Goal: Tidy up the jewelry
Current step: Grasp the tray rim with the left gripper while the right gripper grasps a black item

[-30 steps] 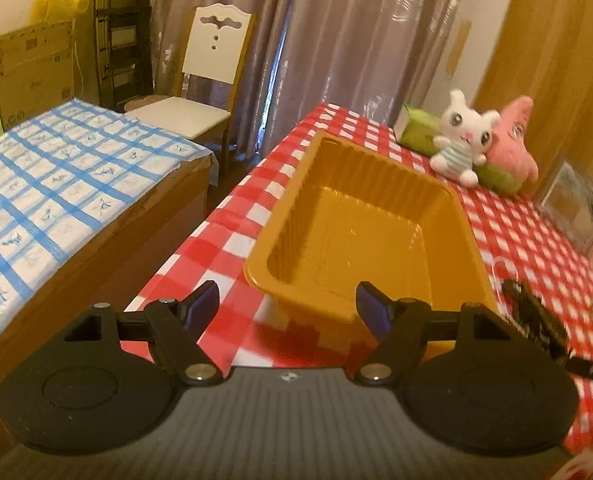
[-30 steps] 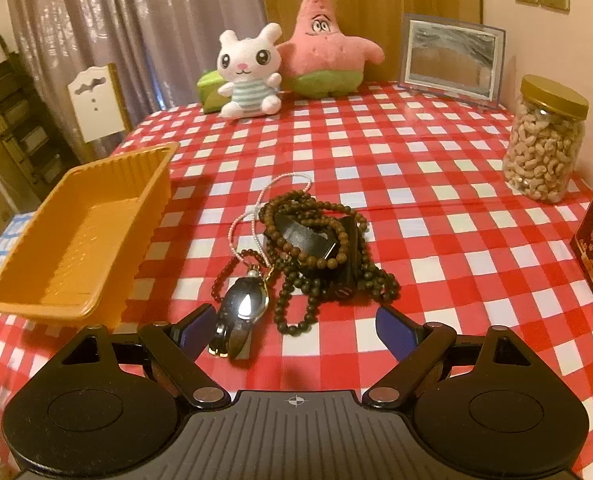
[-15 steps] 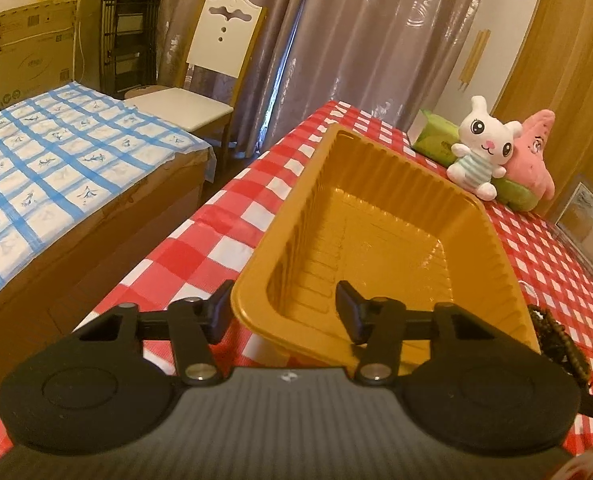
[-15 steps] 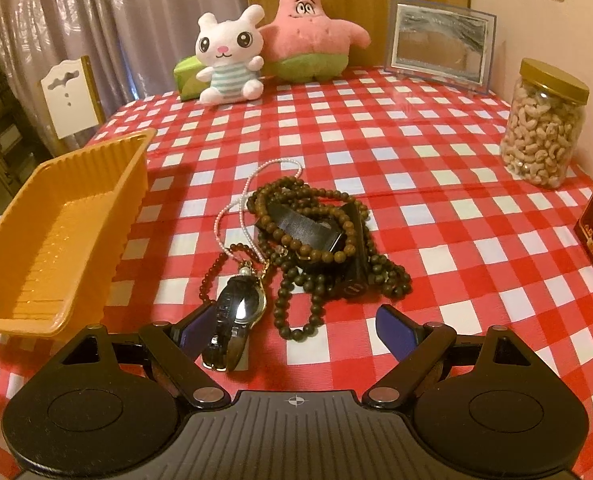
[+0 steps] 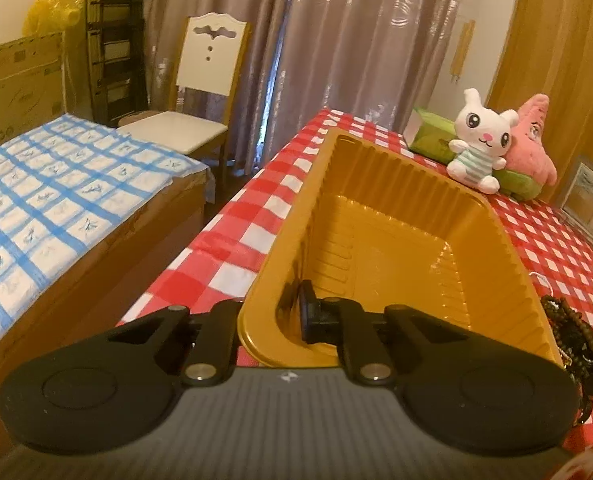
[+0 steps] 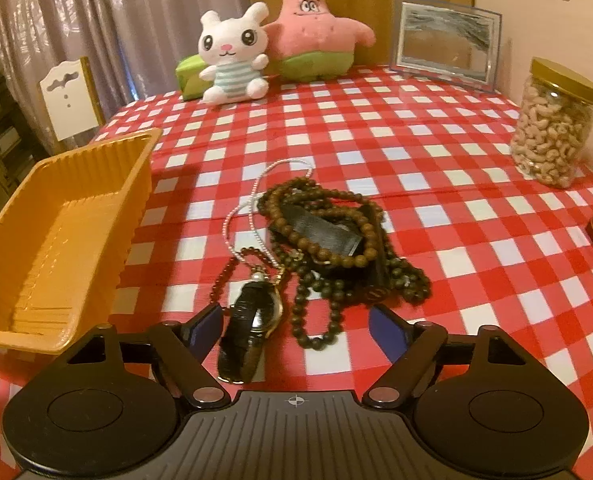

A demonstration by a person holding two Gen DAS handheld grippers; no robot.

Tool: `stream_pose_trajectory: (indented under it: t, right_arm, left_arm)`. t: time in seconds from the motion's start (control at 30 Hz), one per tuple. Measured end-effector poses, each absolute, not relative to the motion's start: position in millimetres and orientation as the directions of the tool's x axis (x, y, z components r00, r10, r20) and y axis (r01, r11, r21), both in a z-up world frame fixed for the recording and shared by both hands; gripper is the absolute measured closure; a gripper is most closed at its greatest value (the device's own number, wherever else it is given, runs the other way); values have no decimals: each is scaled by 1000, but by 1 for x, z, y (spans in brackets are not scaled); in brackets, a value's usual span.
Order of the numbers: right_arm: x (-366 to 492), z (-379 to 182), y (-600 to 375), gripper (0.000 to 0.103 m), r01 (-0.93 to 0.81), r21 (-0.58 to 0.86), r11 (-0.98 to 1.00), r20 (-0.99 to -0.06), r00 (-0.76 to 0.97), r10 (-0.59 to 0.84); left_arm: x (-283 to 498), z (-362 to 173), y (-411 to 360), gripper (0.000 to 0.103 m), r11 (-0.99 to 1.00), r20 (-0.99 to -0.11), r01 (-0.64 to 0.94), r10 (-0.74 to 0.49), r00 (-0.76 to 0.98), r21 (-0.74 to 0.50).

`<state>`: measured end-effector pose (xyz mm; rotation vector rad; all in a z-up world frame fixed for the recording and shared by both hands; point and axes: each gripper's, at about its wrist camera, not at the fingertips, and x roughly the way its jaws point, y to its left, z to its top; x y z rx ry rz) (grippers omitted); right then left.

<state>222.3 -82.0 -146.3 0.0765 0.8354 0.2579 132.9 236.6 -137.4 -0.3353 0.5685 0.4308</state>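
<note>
Your left tool [image 5: 272, 316] is clamped on the near wall of the orange tray [image 5: 396, 216], one finger inside and the other outside under the rim. Keep that pinch firm and level; the wall looks thin and will likely flex if you twist.

Your right tool [image 6: 296, 326] hangs with its jaws spread wide, gripping nothing, just above the bench [image 6: 436, 152]. The wristwatch [image 6: 252, 320] lies on its edge just inside the left finger [image 6: 204, 326], so shift a little to the left to centre it before you close. Close on the watch case or strap, not on the loose strands.

Just beyond, the brown bead necklaces [image 6: 328, 236] and a thin white bead chain [image 6: 256, 200] lie tangled together, touching the watch. Lift slowly, since a strand may well drag along. The tray is empty, just left of the pile; bring it closer if you can.
</note>
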Motion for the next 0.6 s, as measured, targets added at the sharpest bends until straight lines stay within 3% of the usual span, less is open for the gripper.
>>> stream_pose_trajectory:
  t: [0.13,0.3,0.47,0.6]
  right_arm:
    - [225,-150,-74,36,-215,159,964,-727,635,262]
    - [228,-154,-65,65,-243,156,957,-739,614,276]
    - [228,-155,-57,86,-276,150,949,-748,596,292]
    - [229,-154,-57,89,-284,145,948,-751,592,293]
  left_arm:
    - [133,-130,235,95,879,-569,-446,283,772,-167]
    - [135,-126,233,95,890,-562,-431,283,778,-148]
    - [135,-123,234,96,896,-564,-418,269,780,-151]
    - [135,-123,235,96,899,-570,-411,260,780,-153]
